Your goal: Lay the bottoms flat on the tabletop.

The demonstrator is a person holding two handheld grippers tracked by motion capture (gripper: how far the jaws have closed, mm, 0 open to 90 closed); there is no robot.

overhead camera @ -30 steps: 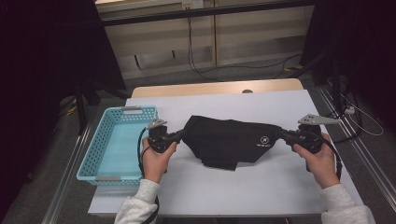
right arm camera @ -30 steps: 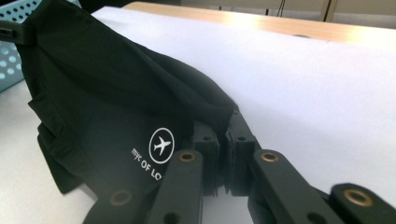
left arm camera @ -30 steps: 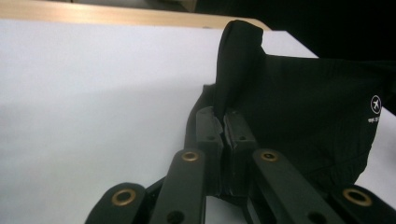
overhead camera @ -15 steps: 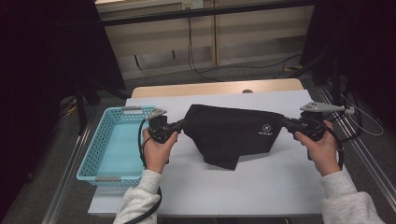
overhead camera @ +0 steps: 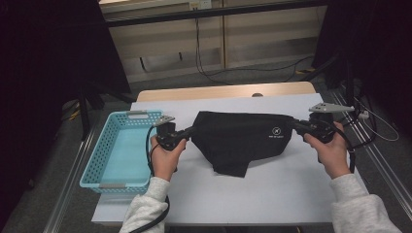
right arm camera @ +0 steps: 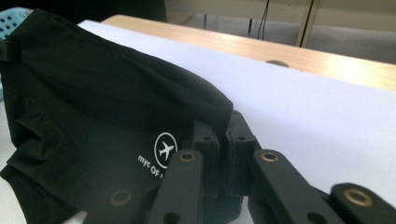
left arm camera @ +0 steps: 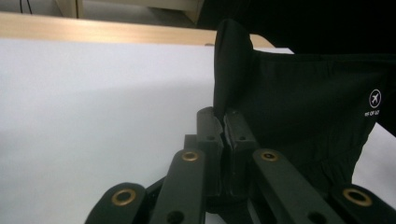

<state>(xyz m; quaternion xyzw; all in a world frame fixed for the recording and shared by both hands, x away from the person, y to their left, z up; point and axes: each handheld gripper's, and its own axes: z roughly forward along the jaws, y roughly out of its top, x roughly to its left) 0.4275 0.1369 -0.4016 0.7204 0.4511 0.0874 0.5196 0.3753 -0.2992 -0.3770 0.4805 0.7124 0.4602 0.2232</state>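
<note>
Above the white surface (overhead camera: 272, 194), the limp, light black garment (overhead camera: 243, 138) sags between left tool (overhead camera: 187, 132) and right tool (overhead camera: 297, 125), each clamped on a waistband corner, the sensible hold.

Empty blue basket (overhead camera: 121, 150) at the white table's (overhead camera: 272, 199) left edge.

In the right gripper view, the black garment (right arm camera: 93, 107) is carrying white lettering under a plane emblem, and the right hand-held gripper (right arm camera: 223, 123) is covering the end of that lettering, so the wording is not reading in full. The same print is running off the right edge in the left gripper view. In the high view it is appearing too small to read. The pinched fabric edges are lying hidden between the closed jaws of both hand-held grippers. The blue basket (right arm camera: 11, 16) is being cut by the frame corner.
</note>
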